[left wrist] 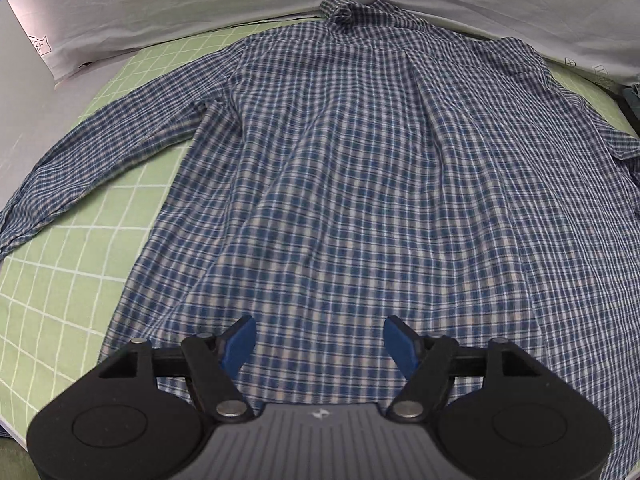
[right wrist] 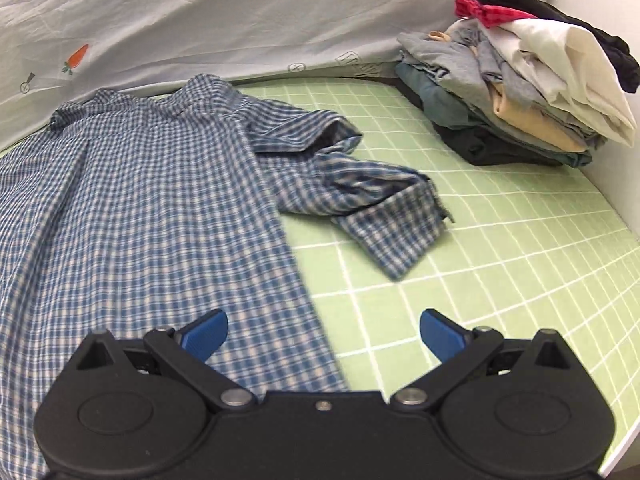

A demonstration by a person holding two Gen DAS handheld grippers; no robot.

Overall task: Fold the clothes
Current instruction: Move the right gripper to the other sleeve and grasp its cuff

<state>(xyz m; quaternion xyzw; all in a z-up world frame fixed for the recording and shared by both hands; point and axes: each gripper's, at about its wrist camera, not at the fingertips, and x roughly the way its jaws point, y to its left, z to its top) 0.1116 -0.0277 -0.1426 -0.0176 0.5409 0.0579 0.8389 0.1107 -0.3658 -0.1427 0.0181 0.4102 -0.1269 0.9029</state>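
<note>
A checked shirt (left wrist: 360, 184) is spread back-up on the green gridded sheet (right wrist: 500, 240). Both left gripper (left wrist: 319, 338) and right gripper (right wrist: 323, 330) are held above it, jaws wide apart, nothing gripped.

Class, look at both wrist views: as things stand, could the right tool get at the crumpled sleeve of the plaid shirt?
Probably yes. The right tool is open and empty, and the crumpled sleeve lies ahead of it on the green checked sheet with nothing between them. The clothes pile sits well off to the side.

Left gripper (left wrist: 319, 342), right gripper (right wrist: 323, 334) — black linkage arms, blue ribbed pads, silver pivot screws (left housing grey, ridged)
</note>
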